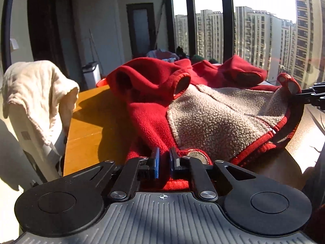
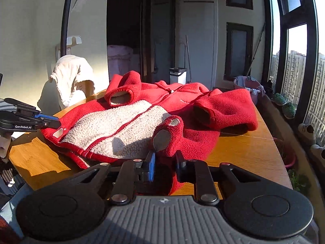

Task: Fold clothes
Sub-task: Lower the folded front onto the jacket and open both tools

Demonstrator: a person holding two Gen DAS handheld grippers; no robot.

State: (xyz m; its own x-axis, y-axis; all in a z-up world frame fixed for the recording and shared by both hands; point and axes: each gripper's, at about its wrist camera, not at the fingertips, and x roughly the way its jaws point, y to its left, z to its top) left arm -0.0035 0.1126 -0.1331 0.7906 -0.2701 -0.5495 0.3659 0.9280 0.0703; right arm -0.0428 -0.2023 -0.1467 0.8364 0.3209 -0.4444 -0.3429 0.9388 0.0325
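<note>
- Red fleece jacket: 1
- Jacket sleeves with open cuffs: 2
- Cream cloth draped over a chair: 1
- Hand-held gripper: 2, left hand-held gripper, right hand-held gripper
- Table: 1

A red fleece jacket with a beige sherpa lining lies spread on an orange-brown wooden table, its hem turned up so the lining shows. The left gripper is closed on the near red hem, the fabric pinched between its 2 blue pads. At the right edge, the right gripper clamps the jacket's far hem corner. A cream crumpled cloth hangs over a white chair back beside the table. Sunlit apartment towers fill the window.
</note>
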